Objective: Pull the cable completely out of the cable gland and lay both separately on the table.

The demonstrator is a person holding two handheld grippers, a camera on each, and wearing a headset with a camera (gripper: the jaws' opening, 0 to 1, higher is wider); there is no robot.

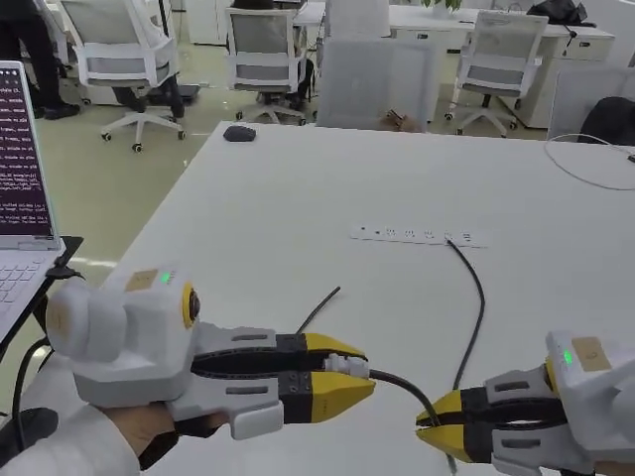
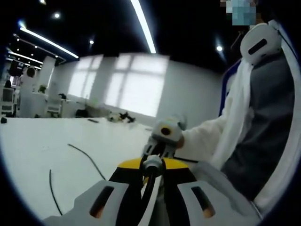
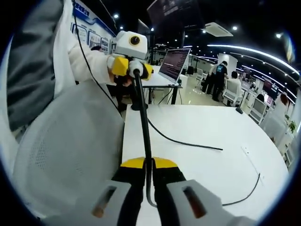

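My left gripper [image 1: 362,373] is shut on the small white cable gland [image 1: 347,366], held just above the table near its front edge. A black cable [image 1: 397,382] leaves the gland and sags across a short gap into my right gripper [image 1: 425,421], which is shut on it. In the right gripper view the cable [image 3: 142,117] runs straight from my jaws up to the gland [image 3: 136,69] in the left gripper [image 3: 134,66]. Behind the gland, the cable's tail [image 1: 317,309] lies on the white table [image 1: 278,218]. The left gripper view shows the gland [image 2: 153,164] between the yellow jaws.
A white power strip [image 1: 417,235] lies mid-table, its black cord [image 1: 476,297] running toward my right gripper. A laptop [image 1: 20,169] stands at the left edge, a dark mouse [image 1: 239,133] at the far edge. Office chairs [image 1: 263,50] stand beyond the table.
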